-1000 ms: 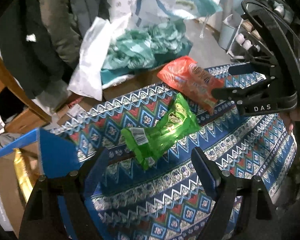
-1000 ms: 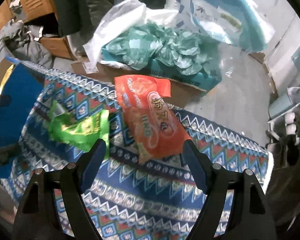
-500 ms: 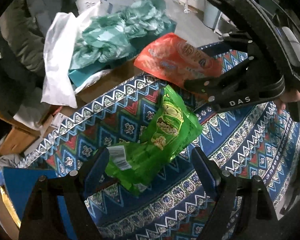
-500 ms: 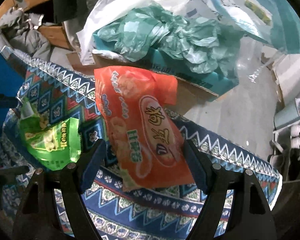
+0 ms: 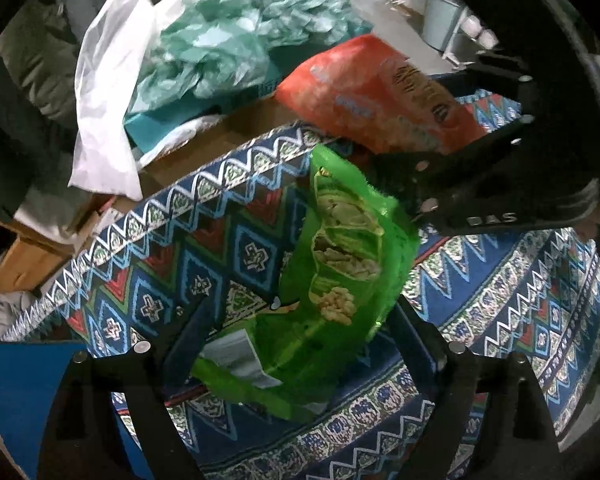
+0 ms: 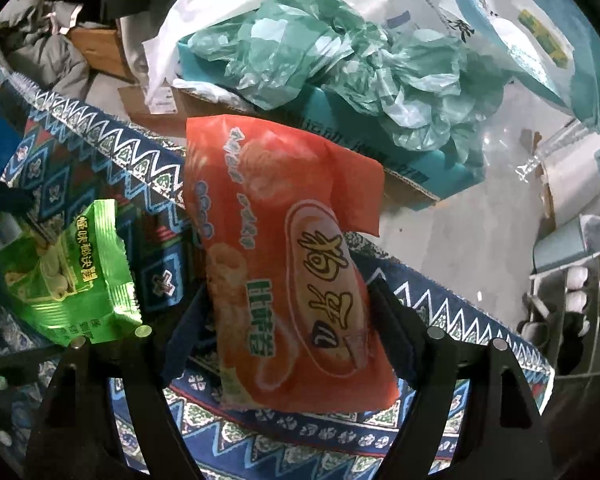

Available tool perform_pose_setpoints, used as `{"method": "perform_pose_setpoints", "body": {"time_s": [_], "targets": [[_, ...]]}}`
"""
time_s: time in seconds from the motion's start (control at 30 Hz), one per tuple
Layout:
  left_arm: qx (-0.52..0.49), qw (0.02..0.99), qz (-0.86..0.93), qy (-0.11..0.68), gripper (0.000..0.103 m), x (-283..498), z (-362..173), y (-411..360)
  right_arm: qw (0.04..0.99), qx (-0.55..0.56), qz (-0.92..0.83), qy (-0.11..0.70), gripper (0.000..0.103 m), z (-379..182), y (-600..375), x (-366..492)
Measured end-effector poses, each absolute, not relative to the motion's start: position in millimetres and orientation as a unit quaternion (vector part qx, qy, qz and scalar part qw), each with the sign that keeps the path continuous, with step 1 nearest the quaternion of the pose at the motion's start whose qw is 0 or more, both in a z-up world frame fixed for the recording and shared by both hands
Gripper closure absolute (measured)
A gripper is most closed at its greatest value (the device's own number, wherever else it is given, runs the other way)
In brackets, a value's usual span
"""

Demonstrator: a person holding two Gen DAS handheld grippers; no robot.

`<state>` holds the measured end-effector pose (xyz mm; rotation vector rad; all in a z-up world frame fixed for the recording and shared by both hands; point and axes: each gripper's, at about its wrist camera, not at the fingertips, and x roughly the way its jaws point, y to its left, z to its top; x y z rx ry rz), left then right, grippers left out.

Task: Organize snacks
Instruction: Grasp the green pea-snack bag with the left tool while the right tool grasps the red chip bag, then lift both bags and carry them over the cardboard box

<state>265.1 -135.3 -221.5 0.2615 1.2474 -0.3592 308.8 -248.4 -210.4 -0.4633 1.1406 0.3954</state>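
A green snack bag (image 5: 332,280) lies on the patterned blue cloth (image 5: 180,260). My left gripper (image 5: 300,344) is open, its fingers on either side of the bag's near end. An orange snack bag (image 6: 284,264) lies at the cloth's far edge. My right gripper (image 6: 292,332) is open, its fingers on either side of the orange bag. The green bag also shows in the right wrist view (image 6: 64,272). The orange bag (image 5: 372,96) and the right gripper's black body (image 5: 500,184) show in the left wrist view.
Beyond the cloth's far edge sits a cardboard box (image 6: 400,168) with crumpled teal plastic (image 6: 340,52) and a white plastic bag (image 5: 108,92). A blue panel (image 5: 16,392) stands at the left. A rack with shoes (image 6: 572,296) is at the right.
Both grippers have moved forward and down. The green bag now lies between the left fingers and the orange bag between the right fingers. Both grippers stay open.
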Motion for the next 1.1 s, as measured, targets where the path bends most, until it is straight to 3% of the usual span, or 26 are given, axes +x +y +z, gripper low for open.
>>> {"method": "perform_pose_setpoints", "body": {"time_s": [0.07, 0.2, 0.37, 0.5, 1.1], "targets": [[0.105, 0.792, -0.157, 0.581, 0.017, 267, -224, -130, 0.800, -0.213, 0.179, 0.531, 0.031, -209, -250, 308], [0.062, 0.795, -0.144, 0.586, 0.049, 267, -226, -120, 0.802, -0.202, 0.172, 0.535, 0.041, -209, -253, 305], [0.036, 0.808, -0.116, 0.577, 0.060, 259, -222, -112, 0.802, -0.195, 0.169, 0.539, 0.049, -213, -252, 295], [0.003, 0.814, -0.098, 0.573, 0.065, 250, -217, -106, 0.803, -0.169, 0.164, 0.547, 0.051, -214, -254, 287], [-0.033, 0.847, -0.043, 0.529, 0.065, 198, -166, -91, 0.818, -0.121, 0.172, 0.536, 0.052, -177, -246, 240]]}}
